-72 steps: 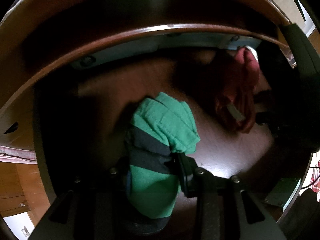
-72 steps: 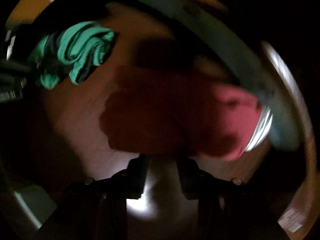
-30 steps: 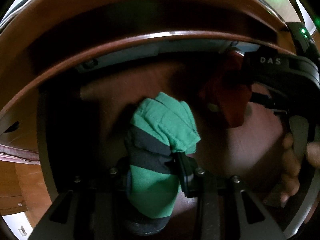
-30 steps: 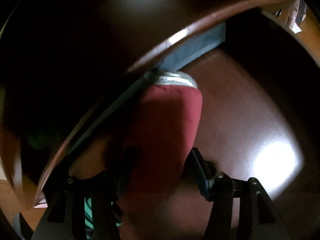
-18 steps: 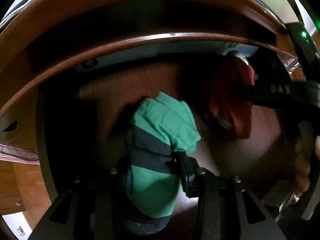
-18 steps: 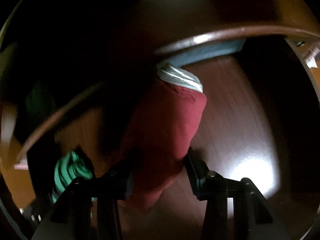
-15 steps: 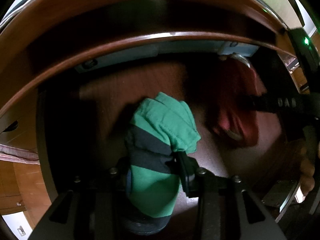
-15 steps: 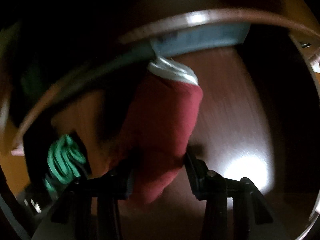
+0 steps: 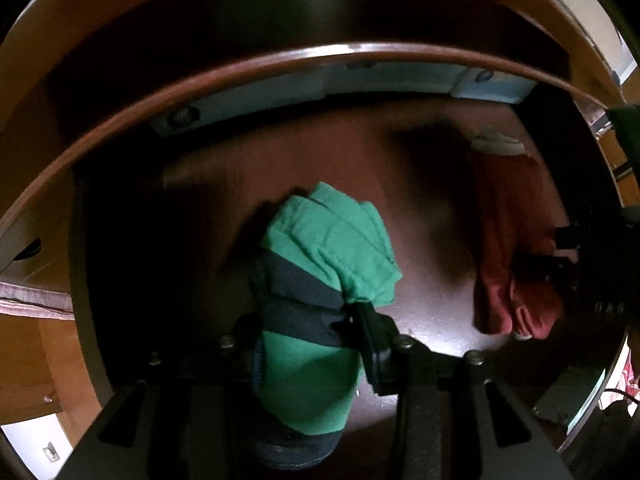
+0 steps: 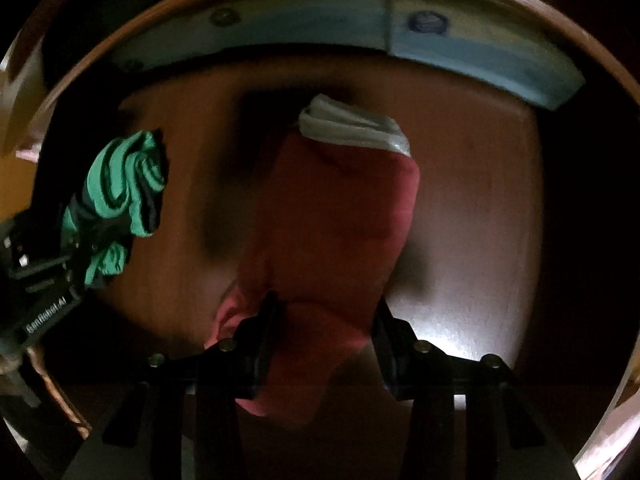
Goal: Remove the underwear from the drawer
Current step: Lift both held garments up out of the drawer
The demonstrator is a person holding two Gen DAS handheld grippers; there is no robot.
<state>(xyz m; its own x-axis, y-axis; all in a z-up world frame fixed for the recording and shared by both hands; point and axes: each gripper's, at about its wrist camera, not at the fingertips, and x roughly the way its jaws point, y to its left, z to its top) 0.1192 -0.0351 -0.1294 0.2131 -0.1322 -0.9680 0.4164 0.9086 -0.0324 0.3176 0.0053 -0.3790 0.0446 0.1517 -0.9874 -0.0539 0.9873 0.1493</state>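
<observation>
Underwear is held by both grippers, one piece each, over the dark wooden floor of the drawer (image 9: 320,152). We note that the left gripper (image 9: 308,340) is clamped on the green underwear (image 9: 328,248), a bunched green garment with dark grey bands, which fills the space between its fingers and bulges out ahead of them. From the right wrist view the same green piece (image 10: 120,184) appears at the left edge, gripped in the left tool's black body, well apart from the red one. We find the right gripper (image 10: 326,320) closed on the red underwear (image 10: 332,220), whose pale grey waistband (image 10: 352,128) points away from the camera toward the drawer's rear wall. The red cloth hangs between and below the finger pads (image 10: 260,328), with a lighter pink fold showing at the lower left. In the left wrist view the red piece (image 9: 516,248) sits at the right, pinched by the right tool, whose body is mostly in shadow. A pale blue rail (image 10: 480,48) with screw heads runs along the rear wall. Whether either garment touches the drawer floor we cannot tell; both views are dim and slightly blurred.
</observation>
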